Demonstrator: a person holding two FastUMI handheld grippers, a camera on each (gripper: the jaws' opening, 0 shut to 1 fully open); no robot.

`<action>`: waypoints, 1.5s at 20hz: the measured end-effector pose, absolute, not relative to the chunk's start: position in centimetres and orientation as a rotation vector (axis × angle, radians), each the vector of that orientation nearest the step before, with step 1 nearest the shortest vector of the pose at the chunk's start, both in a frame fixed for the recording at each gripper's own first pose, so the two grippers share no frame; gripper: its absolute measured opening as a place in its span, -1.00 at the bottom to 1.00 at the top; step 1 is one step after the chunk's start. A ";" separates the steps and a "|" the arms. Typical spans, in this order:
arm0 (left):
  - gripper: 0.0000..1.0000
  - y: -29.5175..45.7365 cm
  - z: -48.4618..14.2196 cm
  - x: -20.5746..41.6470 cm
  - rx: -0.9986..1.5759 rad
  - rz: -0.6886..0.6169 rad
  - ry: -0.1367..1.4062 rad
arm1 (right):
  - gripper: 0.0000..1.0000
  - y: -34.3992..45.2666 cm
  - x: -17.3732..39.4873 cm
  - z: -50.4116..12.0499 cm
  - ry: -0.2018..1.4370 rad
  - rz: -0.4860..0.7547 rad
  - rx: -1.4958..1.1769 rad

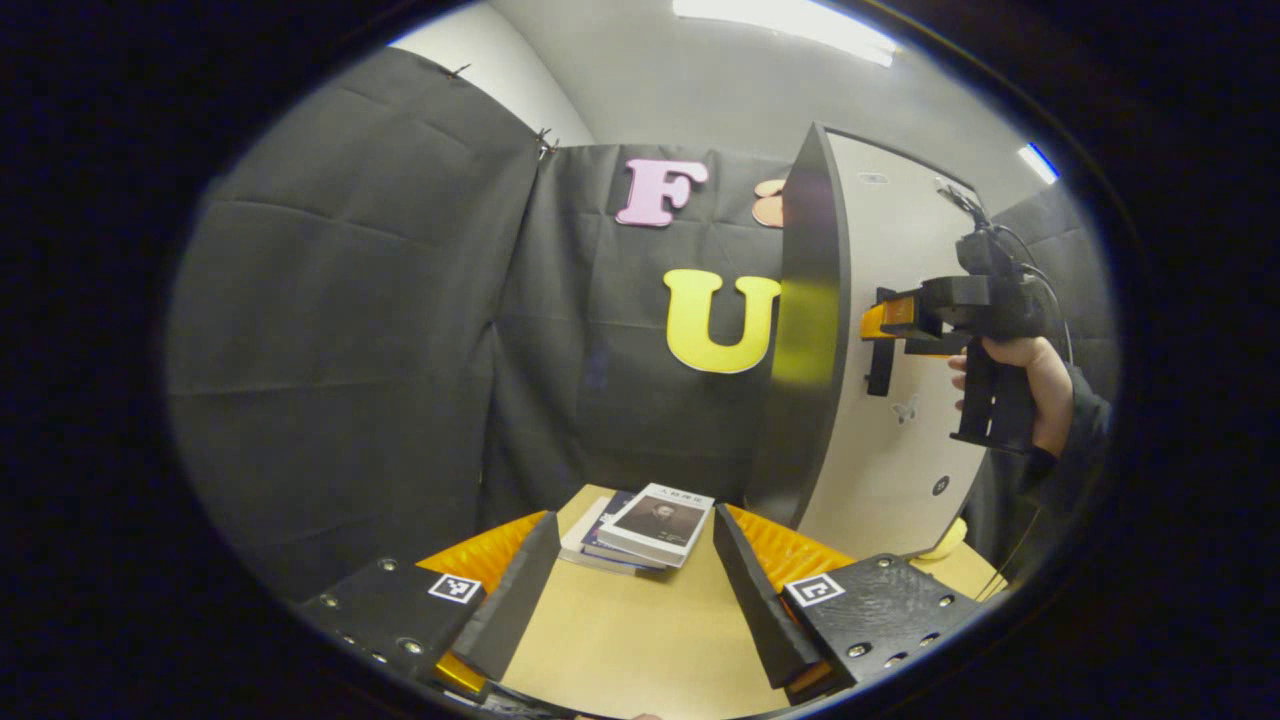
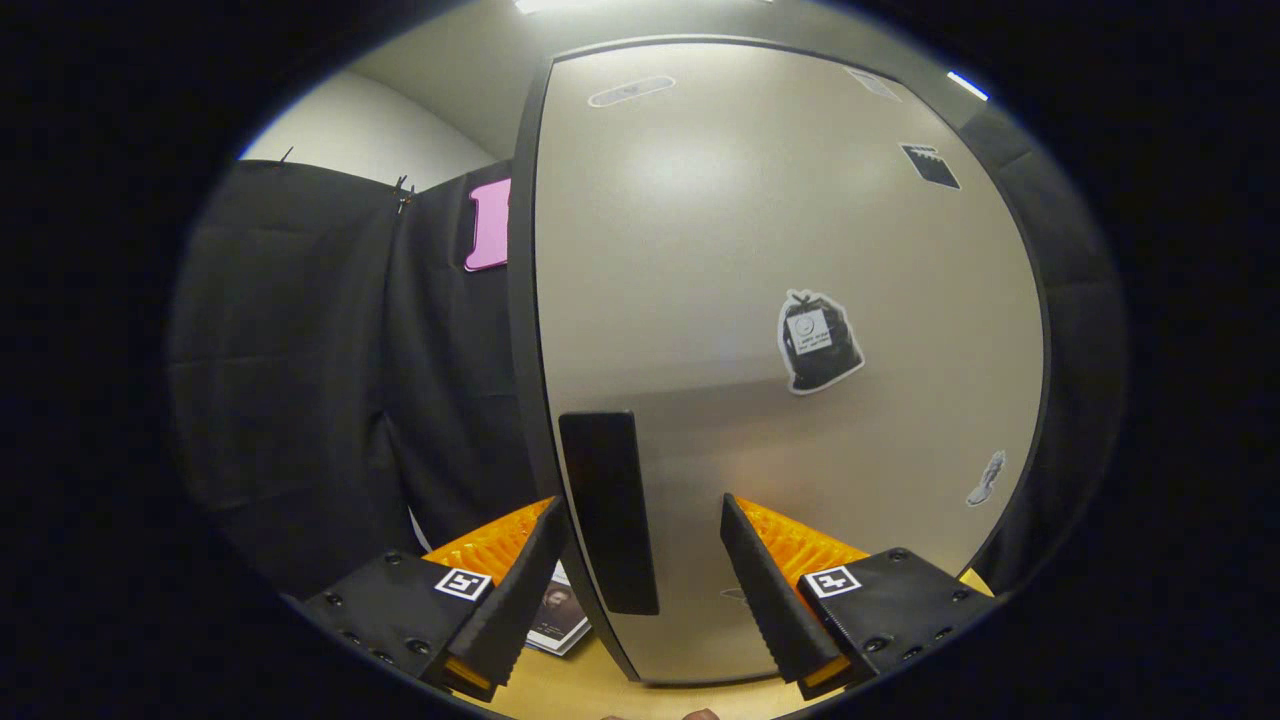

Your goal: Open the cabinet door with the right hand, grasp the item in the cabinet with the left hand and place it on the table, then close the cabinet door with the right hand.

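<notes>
A small stack of books [image 1: 648, 525] lies on the wooden table [image 1: 640, 640], just ahead of my left gripper [image 1: 636, 560], which is open with nothing between its fingers. To the right stands the cabinet door [image 1: 900, 420], swung out so its dark edge faces me. A hand holds my right gripper [image 1: 890, 335] at the door's dark handle [image 1: 880, 350]. In the right gripper view the pale cabinet door [image 2: 760, 250] is close in front. The handle [image 2: 608, 510] stands between the spread fingers of my right gripper [image 2: 640, 560], nearer the left one. The right gripper is open. A corner of the books [image 2: 558, 615] peeks out below.
Black cloth walls [image 1: 350, 330] close the booth behind and to the left of the table. Stickers [image 2: 818, 342] dot the door's face. The cabinet's inside is hidden behind the door. A yellow object [image 1: 948, 540] sits on the table at the door's foot.
</notes>
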State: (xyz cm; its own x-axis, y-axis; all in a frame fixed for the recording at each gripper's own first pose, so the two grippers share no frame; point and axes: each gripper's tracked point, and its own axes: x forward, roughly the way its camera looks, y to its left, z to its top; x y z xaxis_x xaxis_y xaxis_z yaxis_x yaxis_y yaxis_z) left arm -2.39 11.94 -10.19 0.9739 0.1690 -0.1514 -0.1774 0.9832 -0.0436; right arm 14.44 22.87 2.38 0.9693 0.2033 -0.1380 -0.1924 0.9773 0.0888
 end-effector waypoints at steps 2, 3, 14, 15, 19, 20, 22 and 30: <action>0.88 13.1 -10.6 -2.8 -0.074 0.195 0.151 | 0.72 22.9 14.8 2.4 0.145 0.178 0.081; 0.80 13.6 -10.6 -3.0 -0.085 0.205 0.153 | 0.55 23.0 14.8 2.6 0.144 0.174 0.078; 0.88 13.3 -11.0 -4.1 -0.093 0.201 0.162 | -0.79 24.1 14.5 2.4 0.158 0.272 0.031; 0.80 13.2 -11.1 -4.1 -0.095 0.199 0.164 | -0.79 24.2 14.6 2.3 0.164 0.274 0.051; 0.88 12.2 -10.7 -4.4 -0.107 0.181 0.165 | -0.80 24.1 13.7 2.5 0.153 0.291 0.045; 0.88 11.9 -10.4 -4.4 -0.110 0.176 0.159 | -0.80 24.0 13.5 2.6 0.148 0.299 0.046; 0.88 11.6 -10.2 -4.3 -0.109 0.169 0.152 | -0.87 24.0 12.8 2.7 0.146 0.327 0.054; 0.88 8.7 -8.7 -3.2 -0.139 0.116 0.148 | -0.80 23.3 9.9 2.8 0.144 0.367 0.032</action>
State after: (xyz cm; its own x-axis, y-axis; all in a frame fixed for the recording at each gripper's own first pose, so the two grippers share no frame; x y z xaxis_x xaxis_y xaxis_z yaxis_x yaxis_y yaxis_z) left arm -3.24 8.73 -8.72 0.9823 0.1049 -0.1550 -0.1254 0.9837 -0.1288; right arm 9.92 23.25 2.84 0.9234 0.3594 -0.1346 -0.3549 0.9332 0.0571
